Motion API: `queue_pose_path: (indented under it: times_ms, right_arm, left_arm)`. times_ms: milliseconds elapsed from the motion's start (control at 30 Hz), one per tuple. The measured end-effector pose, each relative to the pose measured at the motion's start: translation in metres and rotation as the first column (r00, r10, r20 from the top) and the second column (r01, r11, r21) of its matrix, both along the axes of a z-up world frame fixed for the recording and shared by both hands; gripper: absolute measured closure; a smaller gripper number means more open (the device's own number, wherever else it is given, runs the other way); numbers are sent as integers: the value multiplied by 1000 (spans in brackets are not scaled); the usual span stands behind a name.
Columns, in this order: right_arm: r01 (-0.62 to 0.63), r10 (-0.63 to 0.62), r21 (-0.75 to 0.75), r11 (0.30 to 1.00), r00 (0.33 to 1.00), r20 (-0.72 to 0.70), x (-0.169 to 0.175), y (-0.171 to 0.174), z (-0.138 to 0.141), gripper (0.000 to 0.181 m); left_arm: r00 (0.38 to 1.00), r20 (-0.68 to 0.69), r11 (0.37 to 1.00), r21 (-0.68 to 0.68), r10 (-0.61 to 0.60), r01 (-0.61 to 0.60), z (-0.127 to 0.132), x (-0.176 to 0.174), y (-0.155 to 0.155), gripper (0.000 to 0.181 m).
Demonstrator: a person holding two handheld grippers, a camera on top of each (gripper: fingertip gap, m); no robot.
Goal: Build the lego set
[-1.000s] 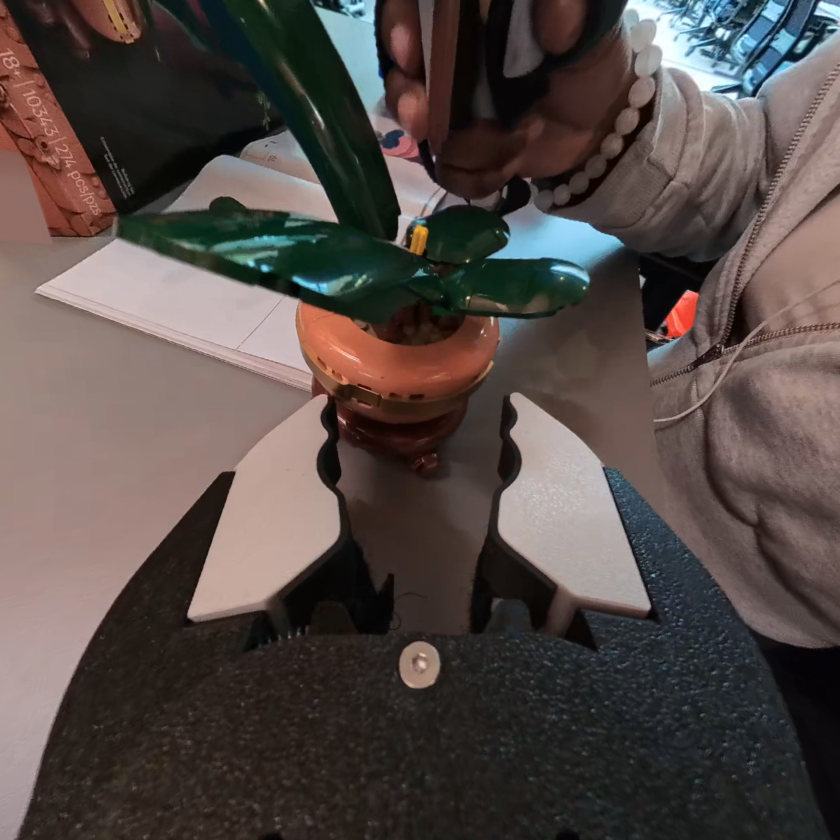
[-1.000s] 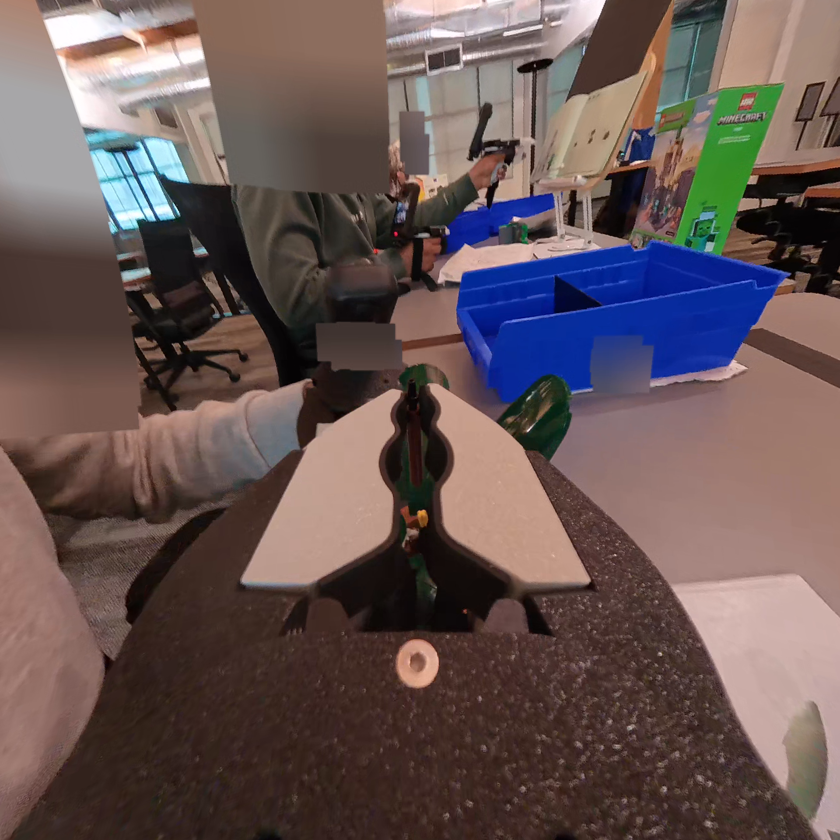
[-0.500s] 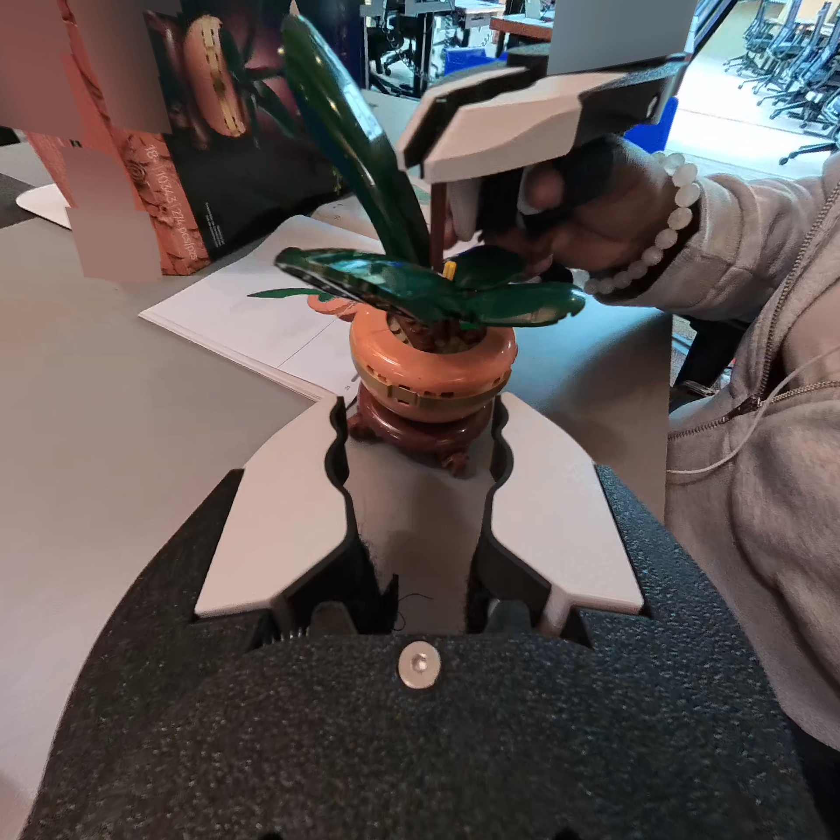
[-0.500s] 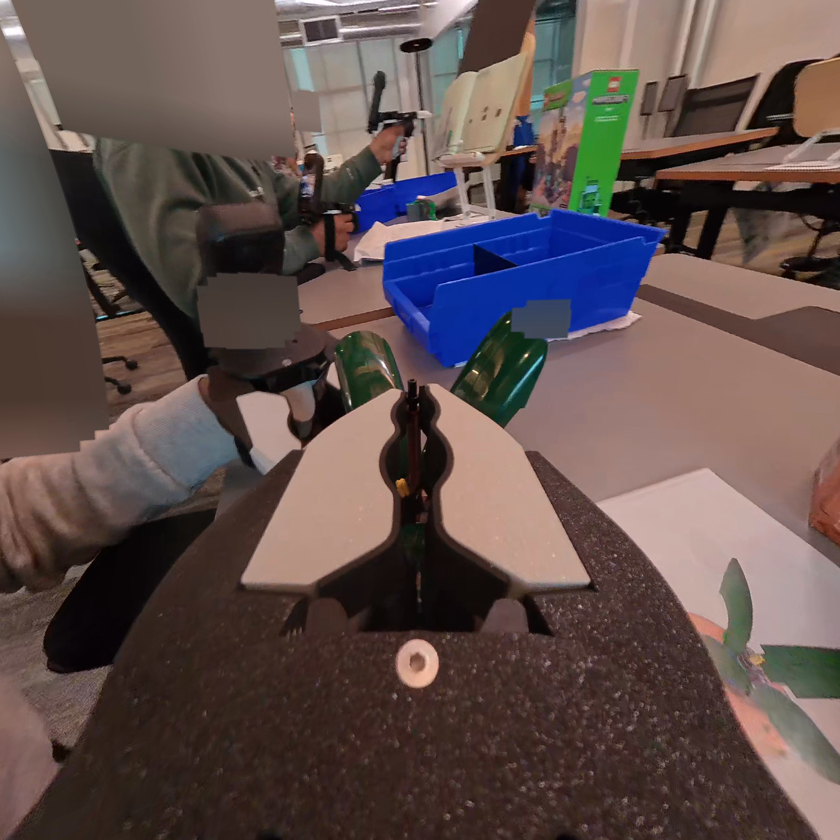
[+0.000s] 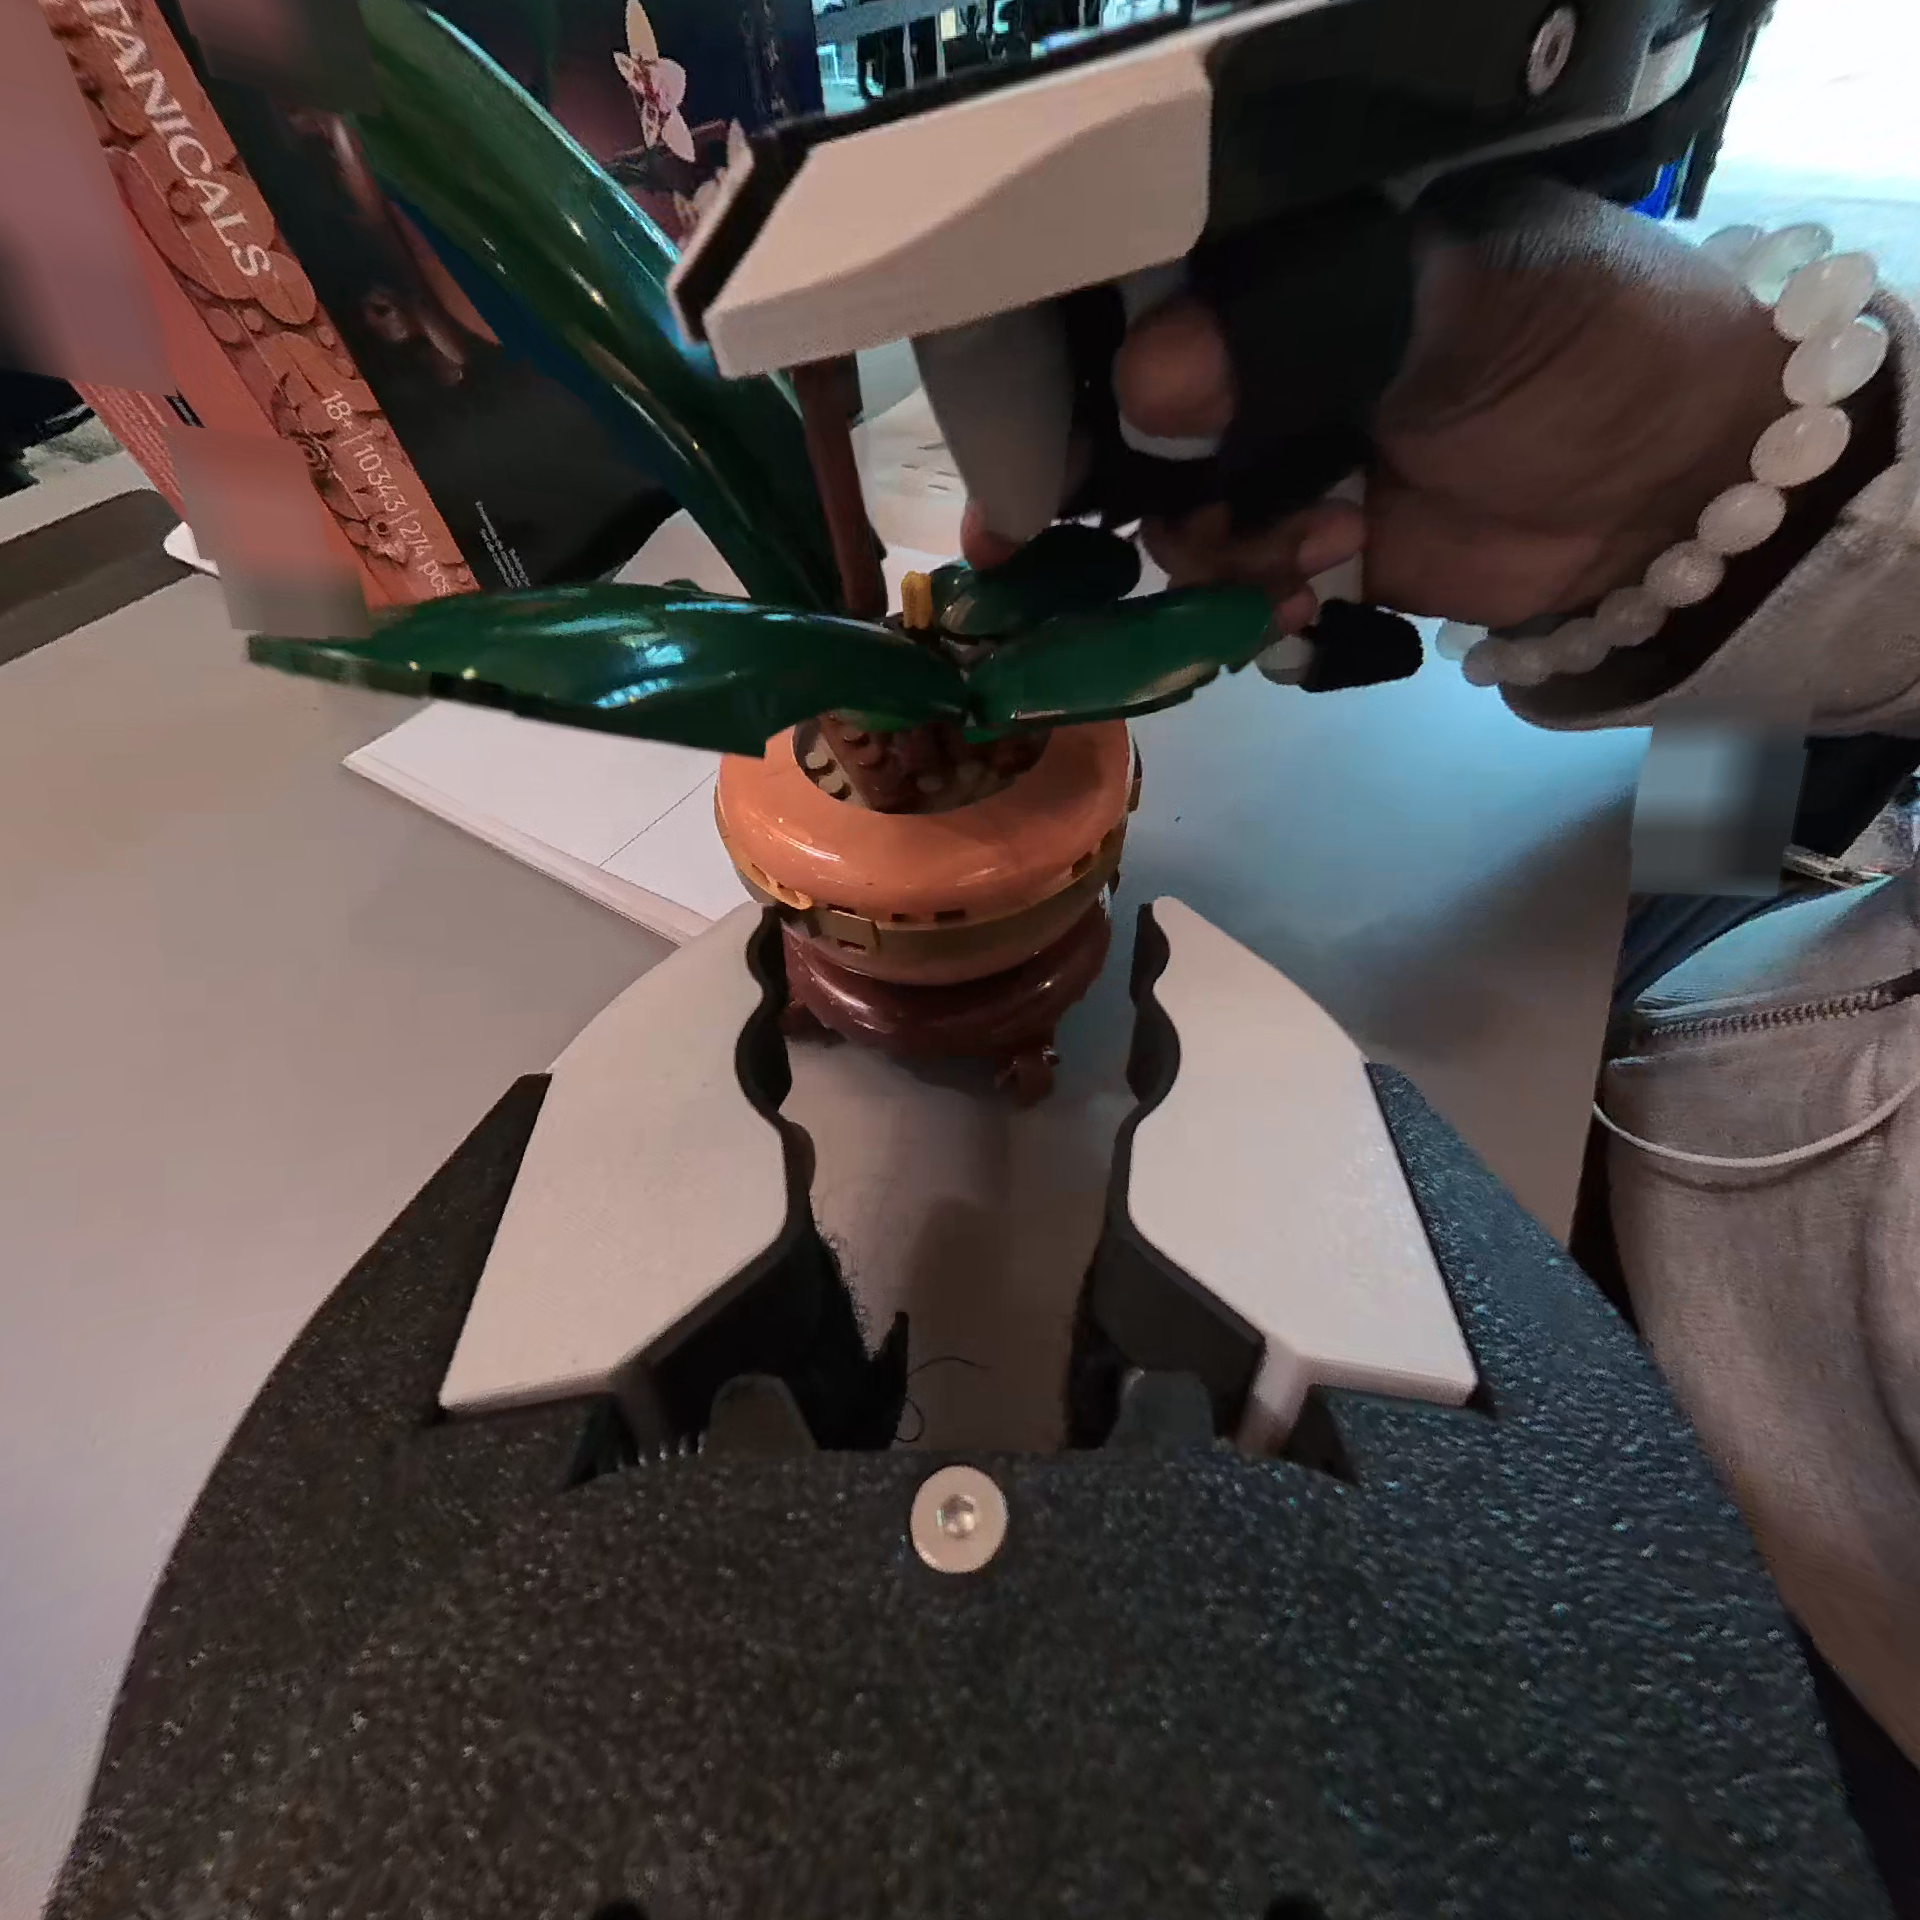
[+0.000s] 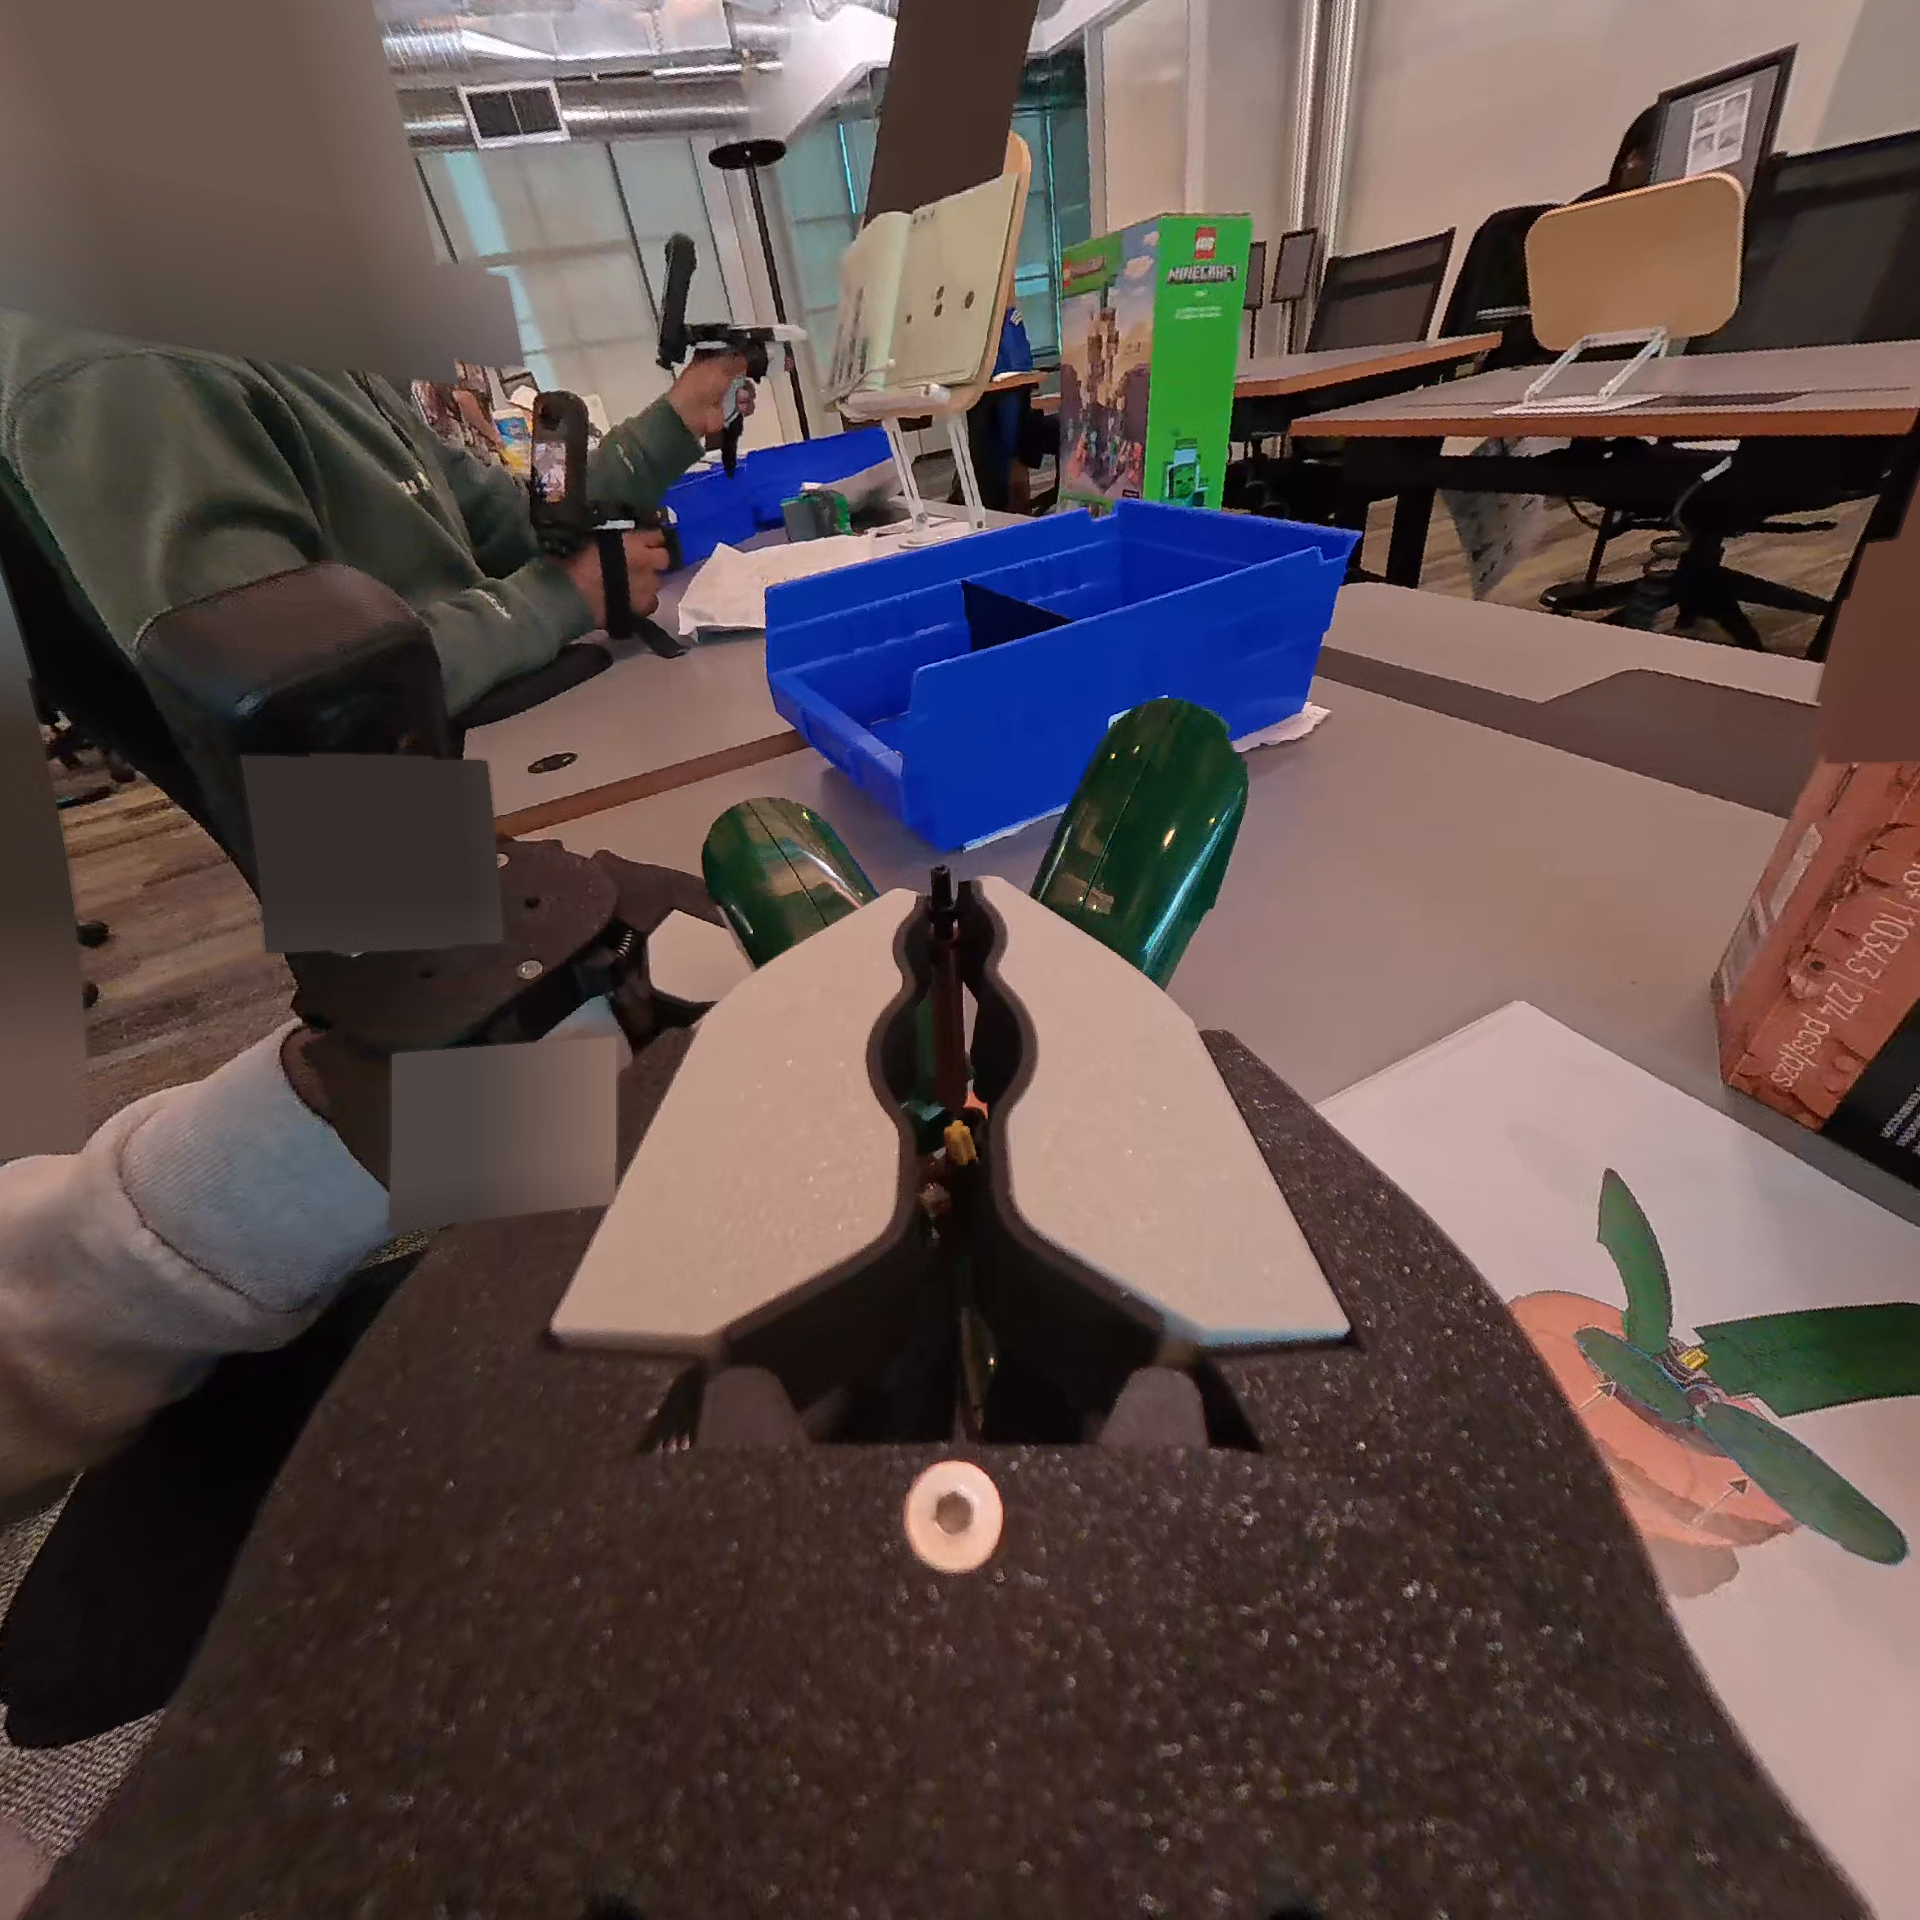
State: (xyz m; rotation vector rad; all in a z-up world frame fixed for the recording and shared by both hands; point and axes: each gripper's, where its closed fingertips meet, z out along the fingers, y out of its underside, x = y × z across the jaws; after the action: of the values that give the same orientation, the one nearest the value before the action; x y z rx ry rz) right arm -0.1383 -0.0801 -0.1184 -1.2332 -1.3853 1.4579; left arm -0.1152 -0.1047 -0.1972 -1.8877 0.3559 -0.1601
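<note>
A lego plant stands on the grey table: an orange pot (image 5: 914,831) on a brown base (image 5: 935,1008), with dark green leaves (image 5: 644,655). My left gripper (image 5: 956,923) is open, with a finger on each side of the base; I cannot tell if they touch it. My right gripper (image 6: 951,896) is shut on the thin brown stem (image 6: 945,997), which rises from the pot. It shows from the side in the left wrist view (image 5: 717,312), above the pot, holding the stem (image 5: 831,468). Two leaf tips (image 6: 1143,831) stick up beyond its fingers.
An open instruction booklet (image 5: 582,800) lies behind the pot, and the set's box (image 5: 343,364) stands at the back left. A blue bin (image 6: 1039,707) sits farther along the table. A person in green (image 6: 312,499) works at the neighbouring table. My holder's grey sleeve (image 5: 1766,1195) is on the right. About 9 cm separates my left fingertips from my right.
My left gripper has moved in towards the pot, so its fingers now flank the base. My right gripper has stayed shut on the stem and has swung to the right.
</note>
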Motion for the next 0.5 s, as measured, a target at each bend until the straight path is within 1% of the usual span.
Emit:
queue_pose_path:
  times_ms: [67, 200, 300, 433, 500]
  right_arm:
    - [9, -9, 9, 1000, 1000, -6, 1, 1, 0, 177]
    - [16, -15, 85, 996, 1000, -9, 0, -1, -3, 177]
    - [25, -24, 113, 993, 1000, -8, 0, 0, -4, 177]
    - [19, -15, 135, 991, 999, -30, 0, -1, -4, 177]
    - [26, -17, 171, 985, 999, -51, 0, -2, -4, 177]
  left_arm:
    - [1000, 10, 1000, 10, 1, -1, 2, 1, -1, 119]
    - [1000, 15, 1000, 10, 1, -1, 2, 1, -1, 119]
    - [1000, 16, 1000, 10, 0, -1, 2, 1, -1, 119]
    - [1000, 15, 1000, 12, -1, 1, 2, 1, -1, 119]
    - [1000, 14, 1000, 12, 0, 0, 2, 1, -1, 119]
